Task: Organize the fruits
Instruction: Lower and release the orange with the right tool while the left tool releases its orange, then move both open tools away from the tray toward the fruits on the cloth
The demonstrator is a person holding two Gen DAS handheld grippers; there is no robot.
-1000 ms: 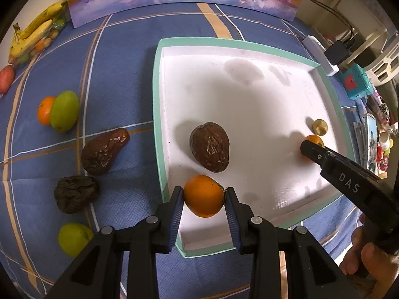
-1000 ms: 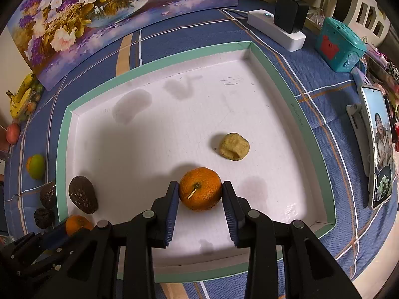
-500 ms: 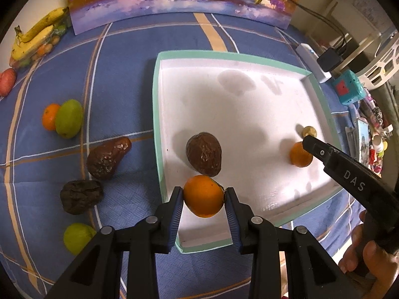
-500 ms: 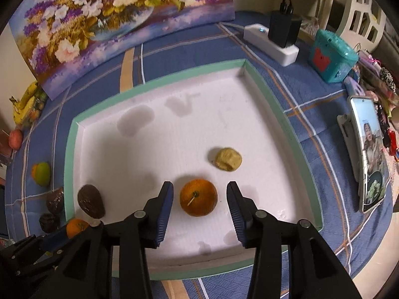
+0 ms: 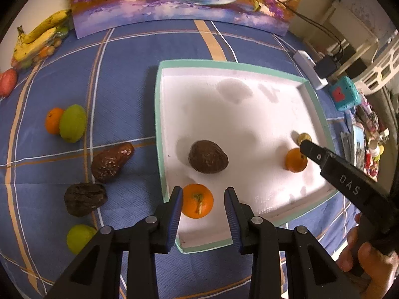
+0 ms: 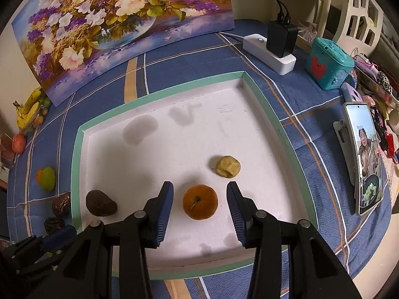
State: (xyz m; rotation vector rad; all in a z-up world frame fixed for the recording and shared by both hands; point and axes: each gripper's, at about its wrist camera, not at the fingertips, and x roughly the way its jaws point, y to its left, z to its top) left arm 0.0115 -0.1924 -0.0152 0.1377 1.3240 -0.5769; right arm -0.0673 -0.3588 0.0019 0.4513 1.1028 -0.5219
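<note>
The shallow white foam tray with a mint-green rim (image 5: 159, 114) lies on the blue plaid tablecloth (image 5: 119, 74), and both grippers point steeply down into its near side; the left gripper (image 5: 202, 200) stands with its jaws parted around a small round orange with a dry stalk (image 5: 197, 200), whose skin brushes or nearly brushes the left pad while a clear gap shows at the right pad, so the fruit rests on the tray floor near the left wall, released rather than gripped; the right gripper (image 6: 200, 200) is likewise spread, with daylight on both sides of a second orange (image 6: 200, 201) that sits on the tray just ahead of a lumpy yellowish fruit (image 6: 228, 166); a wrinkled dark brown avocado (image 5: 208, 156) lies in the tray beyond the left gripper's orange; the fruit not yet gathered all lies to the left of the tray on the cloth: a brown pear-shaped avocado (image 5: 111, 163) with its long axis slanting toward the tray, a shrivelled blackish fruit (image 5: 84, 199), two green limes (image 5: 73, 123) (image 5: 79, 238) and a small tangerine (image 5: 52, 124); the left hand is clearly the nearer one, so the next pick probably falls to it, lifting clear and swinging left.
</note>
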